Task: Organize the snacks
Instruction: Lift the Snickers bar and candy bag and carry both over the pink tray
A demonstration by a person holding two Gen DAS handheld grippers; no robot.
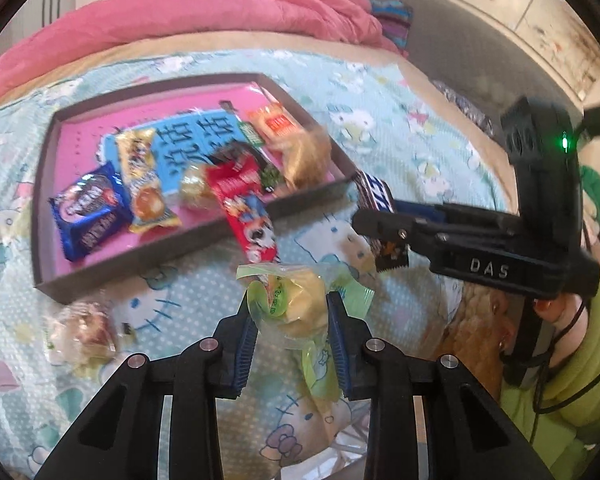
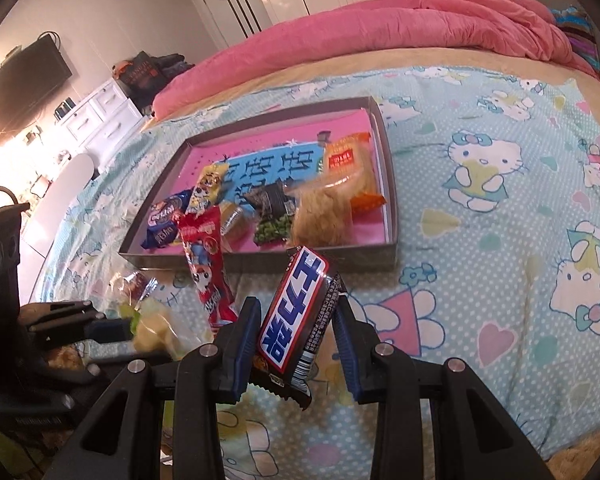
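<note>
- Snacks lay mostly inside the tray (image 2: 392, 200).
- Left gripper (image 1: 292, 316) clamped a green-wrapped cake (image 1: 296, 304) short of the tray.
- Right gripper (image 2: 296, 320) pinched a chocolate bar (image 2: 296, 312) beside the tray's near wall; it should clear that wall before letting go.

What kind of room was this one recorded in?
Most likely a bedroom. The snack tray sits on a bed with a cartoon-cat sheet and a pink duvet; a wall TV and white drawers stand behind.
</note>
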